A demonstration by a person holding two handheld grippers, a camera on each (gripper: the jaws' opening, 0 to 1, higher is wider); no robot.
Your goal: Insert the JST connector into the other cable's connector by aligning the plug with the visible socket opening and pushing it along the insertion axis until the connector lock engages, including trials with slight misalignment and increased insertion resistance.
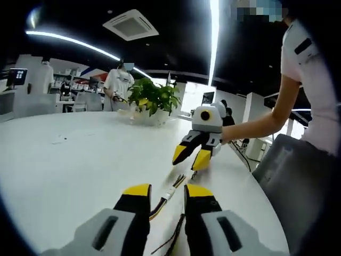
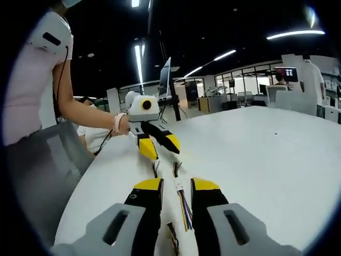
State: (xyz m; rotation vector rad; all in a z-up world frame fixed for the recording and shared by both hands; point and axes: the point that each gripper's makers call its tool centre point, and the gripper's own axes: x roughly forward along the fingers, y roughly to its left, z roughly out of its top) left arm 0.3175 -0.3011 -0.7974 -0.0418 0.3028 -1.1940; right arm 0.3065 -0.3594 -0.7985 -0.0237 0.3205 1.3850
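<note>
Two thin multicoloured cables lie on the white table between my grippers. In the left gripper view, a cable with a small white JST connector lies between the jaws of my left gripper, which is open and holds nothing. Beyond it, loose wire ends lie in front of my right gripper, also open above the table. In the right gripper view, a white connector with coloured wires lies between the jaws of the open right gripper. The left gripper faces it, with wire ends below.
A potted plant stands on the far side of the table. A grey chair stands at the table's edge beside the person holding the grippers. A second person stands behind the table. Desks and a monitor fill the background.
</note>
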